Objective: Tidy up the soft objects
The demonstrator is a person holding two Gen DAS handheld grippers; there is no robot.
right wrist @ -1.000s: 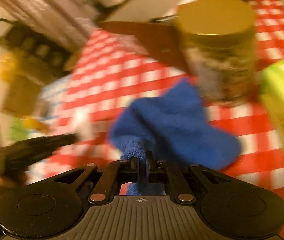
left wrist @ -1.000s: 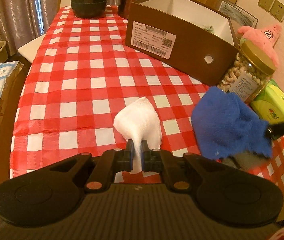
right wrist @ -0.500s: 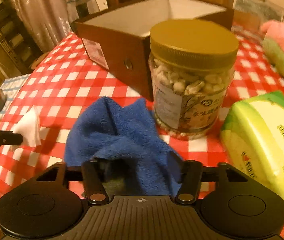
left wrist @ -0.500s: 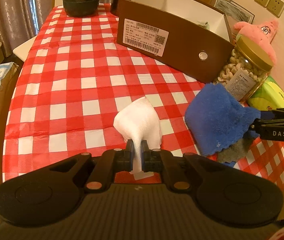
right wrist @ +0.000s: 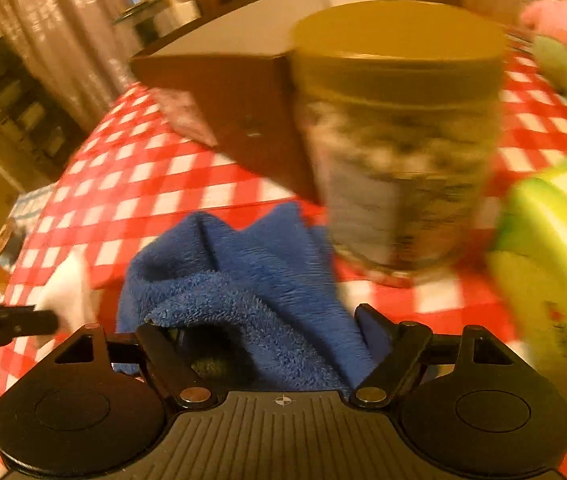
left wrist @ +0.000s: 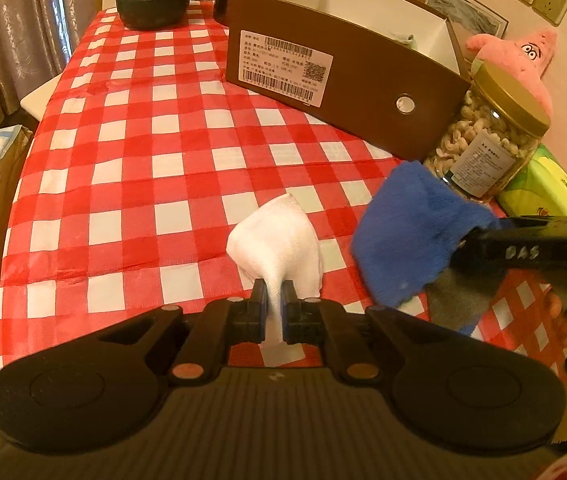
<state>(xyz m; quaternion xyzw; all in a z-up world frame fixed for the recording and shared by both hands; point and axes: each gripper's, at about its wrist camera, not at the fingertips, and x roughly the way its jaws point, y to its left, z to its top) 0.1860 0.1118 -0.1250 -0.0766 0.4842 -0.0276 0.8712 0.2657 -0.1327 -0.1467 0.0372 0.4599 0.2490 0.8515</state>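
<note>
My left gripper (left wrist: 272, 294) is shut on a white cloth (left wrist: 277, 242) and holds it over the red checked tablecloth (left wrist: 143, 160). My right gripper (right wrist: 259, 320) is open, its jaws wide apart around a blue towel (right wrist: 243, 276) that lies bunched between them; the towel also shows in the left wrist view (left wrist: 415, 236), with a grey cloth (left wrist: 459, 300) under it. A brown open box (left wrist: 343, 64) stands at the back. The right wrist view is blurred.
A jar of nuts with a gold lid (left wrist: 495, 140) stands beside the box, close behind the blue towel. A green tissue pack (left wrist: 543, 192) and a pink star plush (left wrist: 523, 60) are at the right. A black pot (left wrist: 151, 0) stands at the far edge.
My right gripper opened from its grip on the blue towel and has moved closer to the jar. My left gripper still holds the white cloth and has moved slightly forward.
</note>
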